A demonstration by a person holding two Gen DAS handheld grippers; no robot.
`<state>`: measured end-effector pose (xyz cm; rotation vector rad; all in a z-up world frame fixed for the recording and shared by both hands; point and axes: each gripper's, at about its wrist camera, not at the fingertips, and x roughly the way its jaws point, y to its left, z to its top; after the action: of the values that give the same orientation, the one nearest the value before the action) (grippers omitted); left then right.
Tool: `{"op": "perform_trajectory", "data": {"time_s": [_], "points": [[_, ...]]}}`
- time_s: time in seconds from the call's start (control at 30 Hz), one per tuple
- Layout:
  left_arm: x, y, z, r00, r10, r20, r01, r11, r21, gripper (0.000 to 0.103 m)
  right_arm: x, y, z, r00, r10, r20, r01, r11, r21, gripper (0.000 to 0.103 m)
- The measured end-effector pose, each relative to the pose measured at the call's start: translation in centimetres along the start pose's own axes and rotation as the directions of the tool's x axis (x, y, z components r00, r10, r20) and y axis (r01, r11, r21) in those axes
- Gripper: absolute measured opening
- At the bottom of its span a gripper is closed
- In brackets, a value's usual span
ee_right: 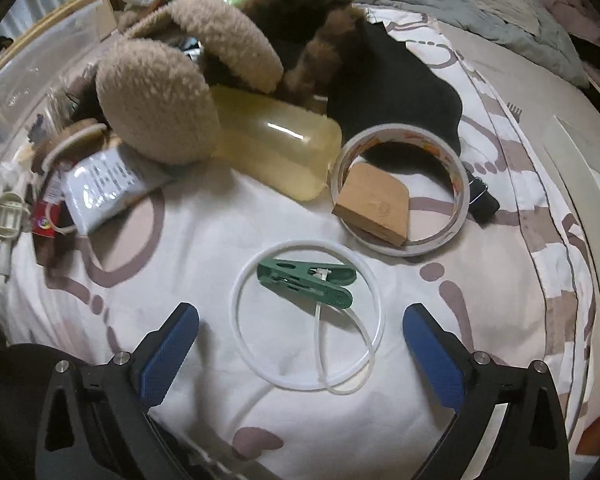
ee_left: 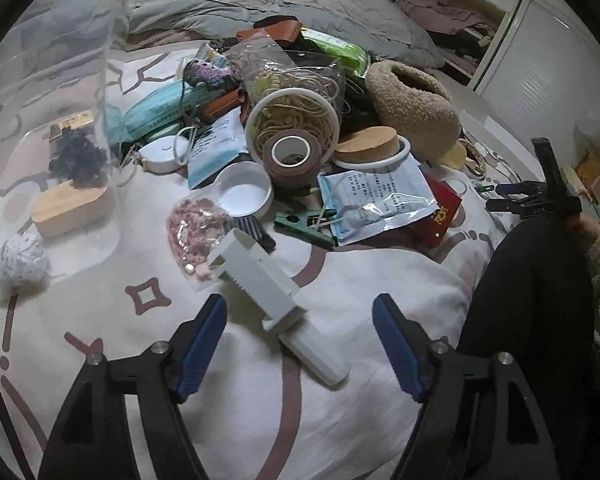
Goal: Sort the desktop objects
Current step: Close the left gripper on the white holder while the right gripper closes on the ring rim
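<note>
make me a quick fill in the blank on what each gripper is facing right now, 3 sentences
1. The right gripper is open over a clothespin whose colour is ____.
2. That clothespin lies inside a thin white ____.
3. The wooden block leans on the rim of a roll of ____.

Missing words: green; ring; tape

Clothespin inside the ring on the bedspread, tape roll behind right, bottle behind.
</note>
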<state>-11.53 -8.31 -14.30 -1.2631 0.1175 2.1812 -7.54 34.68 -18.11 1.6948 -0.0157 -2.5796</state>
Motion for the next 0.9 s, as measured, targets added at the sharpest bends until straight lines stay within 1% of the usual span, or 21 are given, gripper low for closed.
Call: {"op": "perform_trajectory", "data": {"time_s": [0.13, 0.23, 0.3, 0.4, 0.47, 0.53, 0.67, 0.73, 0.83, 0.9], "points": [[0.5, -0.6, 0.3, 1.0, 0.012, -0.006, -0.012, 1.0, 0.017, 0.08, 1.1, 0.2, -0.3, 1.0, -0.029, -0.012, 0.028, 0.999, -0.014, 0.102], [1.1, -0.8, 0.3, 0.999, 0.028, -0.023, -0.028, 0.999, 0.02, 0.08, 1.3, 0.0, -0.3, 0.999, -0.041, 0.019, 0.041, 0.999, 0.005, 0.101], [1.5, -0.8, 0.2, 0.999, 0.04, -0.036, -0.039, 0.999, 0.018, 0.08, 1.1, -0.1, -0.3, 0.998, -0.052, 0.034, 0.051, 0.999, 0.008, 0.084], [1.9, -0.8, 0.3, 0.998, 0.054, -0.044, -0.053, 0.998, 0.02, 0.08, 0.5, -0.1, -0.3, 0.997, -0.062, 0.041, 0.063, 0.998, -0.001, 0.084], [2.1, -0.8, 0.4, 0.997, 0.062, -0.045, -0.061, 0.998, 0.017, 0.08, -0.3, 0.0, -0.3, 0.995, -0.076, 0.065, 0.077, 0.997, -0.014, 0.084], [2.3, -0.7, 0.5, 0.997, 0.069, -0.046, -0.069, 0.998, 0.012, 0.08, -1.6, -0.5, -0.2, 0.992, -0.069, 0.104, 0.068, 0.998, 0.008, 0.084], [2.6, -0.8, 0.5, 0.995, 0.085, -0.055, -0.084, 0.996, 0.018, 0.08, -3.6, -1.5, 0.1, 0.986, -0.069, 0.149, 0.062, 0.997, 0.052, 0.084], [2.9, -0.9, 0.3, 0.992, 0.101, -0.075, -0.098, 0.994, 0.036, 0.08, -4.2, -2.0, 0.0, 0.984, -0.079, 0.157, 0.069, 0.995, 0.068, 0.084], [3.4, -0.6, -0.3, 0.984, 0.132, -0.119, -0.126, 0.99, 0.057, 0.08, -4.7, -3.3, -0.7, 0.984, -0.103, 0.146, 0.09, 0.992, 0.094, 0.084], [3.3, -0.3, -0.5, 0.981, 0.145, -0.126, -0.139, 0.988, 0.061, 0.08, -4.2, -3.5, 0.0, 0.984, -0.122, 0.131, 0.109, 0.989, 0.103, 0.084]]}}
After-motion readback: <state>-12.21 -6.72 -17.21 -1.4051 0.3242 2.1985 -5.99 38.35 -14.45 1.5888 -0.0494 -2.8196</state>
